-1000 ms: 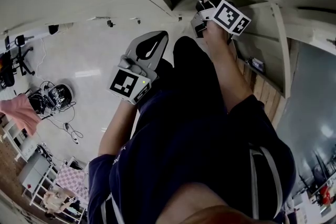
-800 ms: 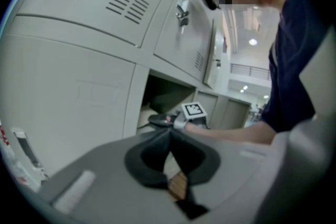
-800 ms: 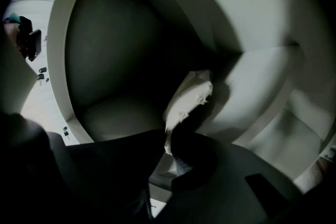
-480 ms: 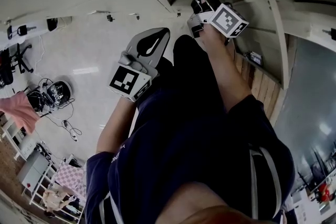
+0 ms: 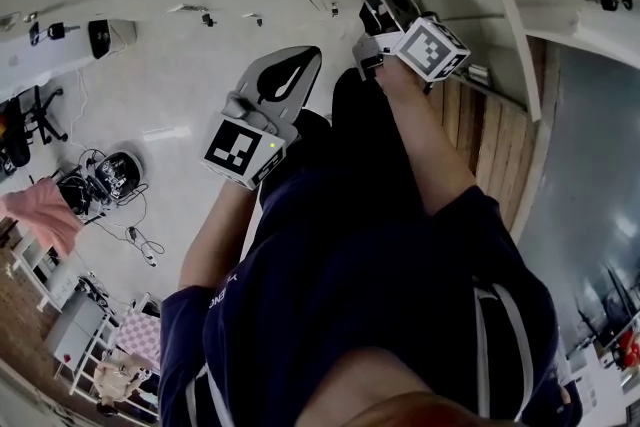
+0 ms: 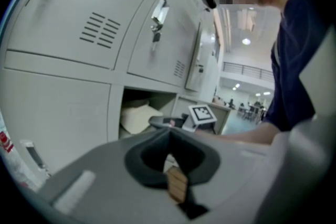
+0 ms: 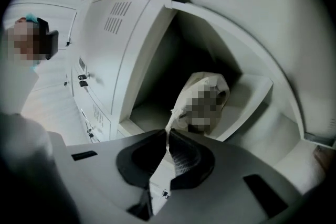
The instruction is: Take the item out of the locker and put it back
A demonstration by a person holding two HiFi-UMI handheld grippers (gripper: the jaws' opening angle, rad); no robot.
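white bag (image 7: 203, 96) lies inside the open locker (image 7: 247, 23) compartment, on its floor, with its near corner pinched between the closed jaws of the right gripper (image 7: 168, 134). left gripper (image 6: 169, 131) hangs outside the lockers, beside the person's leg, its jaws pressed together with nothing between them.

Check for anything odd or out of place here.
Nothing spilled or damaged. Only oddity: the right gripper pinches the white bag by just a thin corner, inside the open locker compartment.
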